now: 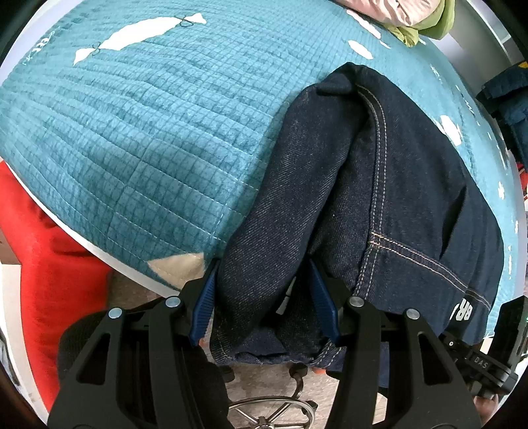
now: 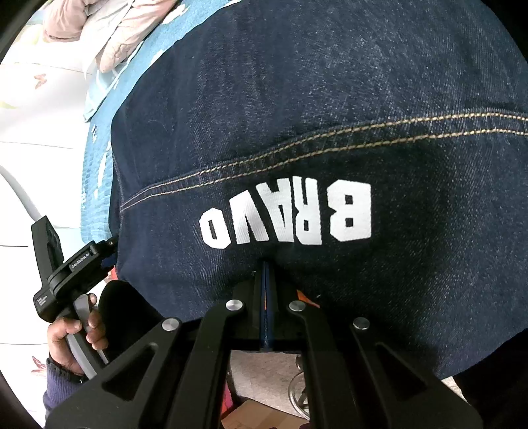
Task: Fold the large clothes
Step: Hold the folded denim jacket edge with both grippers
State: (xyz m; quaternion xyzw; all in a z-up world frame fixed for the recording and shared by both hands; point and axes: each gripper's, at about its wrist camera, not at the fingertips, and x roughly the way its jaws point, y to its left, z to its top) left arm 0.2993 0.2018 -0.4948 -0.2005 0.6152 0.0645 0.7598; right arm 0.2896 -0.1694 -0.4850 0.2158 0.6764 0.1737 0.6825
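Dark denim garment (image 1: pixel 389 184) lies on a teal quilted cover (image 1: pixel 132 132) at its near edge, hem hanging over. Left gripper (image 1: pixel 264 297): jaws wide, blue pads either side of a bunched denim fold, which sits between them; whether the pads press it, cannot tell. Right gripper (image 2: pixel 266 297): jaws closed tight on the hem just below the white lettering (image 2: pixel 287 217) (reads upside down). Pink bedding (image 2: pixel 109 29) piled at the cover's far end.
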